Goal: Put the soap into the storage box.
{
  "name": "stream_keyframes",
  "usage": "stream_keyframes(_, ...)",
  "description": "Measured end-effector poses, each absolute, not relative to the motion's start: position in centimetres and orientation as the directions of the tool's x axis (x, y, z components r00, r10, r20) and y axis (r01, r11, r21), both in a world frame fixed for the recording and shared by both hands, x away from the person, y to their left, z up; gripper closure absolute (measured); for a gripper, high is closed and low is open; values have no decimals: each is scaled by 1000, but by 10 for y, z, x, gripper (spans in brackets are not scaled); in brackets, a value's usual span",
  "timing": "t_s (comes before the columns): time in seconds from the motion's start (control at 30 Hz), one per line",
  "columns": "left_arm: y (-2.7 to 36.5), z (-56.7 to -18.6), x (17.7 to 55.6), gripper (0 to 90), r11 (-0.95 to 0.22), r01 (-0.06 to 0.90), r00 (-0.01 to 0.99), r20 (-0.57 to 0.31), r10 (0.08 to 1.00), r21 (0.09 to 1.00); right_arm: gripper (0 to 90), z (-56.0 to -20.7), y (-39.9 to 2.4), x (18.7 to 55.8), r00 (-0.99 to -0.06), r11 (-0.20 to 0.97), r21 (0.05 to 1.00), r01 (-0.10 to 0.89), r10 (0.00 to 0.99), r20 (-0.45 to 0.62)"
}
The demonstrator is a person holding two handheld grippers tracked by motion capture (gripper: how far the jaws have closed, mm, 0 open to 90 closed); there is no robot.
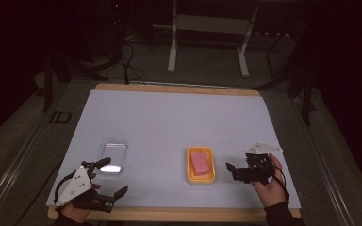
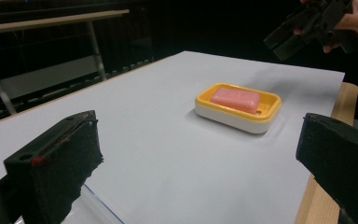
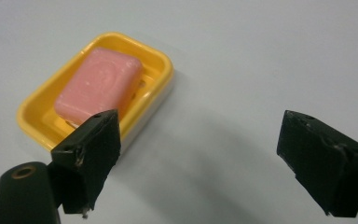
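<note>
A pink soap bar [image 1: 199,163] lies flat inside a yellow soap dish [image 1: 189,174], and the dish sits on the white sheet [image 1: 169,122] that covers the worktop [image 1: 179,89], toward the near edge and a bit right of the middle. The right hand-held gripper [image 1: 233,170] is just beside the dish, on its right, held up off the sheet by the person's right hand [image 1: 271,186]. Its jaws are spread wide with nothing between them. In the right gripper view the dish lies ahead and off to the left, partly behind the left jaw, and it does not touch either jaw. The left hand-held gripper [image 1: 111,178] is near the front left corner of the sheet, well apart from the dish. Its jaws are also spread wide and hold nothing. A clear plastic lid [image 1: 113,155] lies flat on the sheet just beside this gripper, close to its upper jaw, though I cannot tell if they touch. In the left gripper view the dish with the soap sits far off across the sheet, between the two black jaws, and the other gripper hangs in the air beyond it at the top right.
</note>
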State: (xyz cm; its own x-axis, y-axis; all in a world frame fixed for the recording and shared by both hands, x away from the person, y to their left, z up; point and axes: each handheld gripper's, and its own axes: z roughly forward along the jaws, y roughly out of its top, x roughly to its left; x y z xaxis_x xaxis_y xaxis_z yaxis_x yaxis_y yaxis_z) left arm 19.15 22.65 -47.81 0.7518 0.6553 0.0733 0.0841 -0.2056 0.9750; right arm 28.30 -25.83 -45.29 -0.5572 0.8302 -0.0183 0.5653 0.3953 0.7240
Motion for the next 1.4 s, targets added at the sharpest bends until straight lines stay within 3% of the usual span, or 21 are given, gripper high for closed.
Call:
stream_keyframes(0.7,228,-478,191,2,-196,94,758,57,650,976,134,-473,-287,267,-492,357,727,587,870,-31)
stream_keyframes(1.4,229,-478,190,2,-196,102,761,50,646,975,141,-479,-289,275,-508,379,736,560,859,-56)
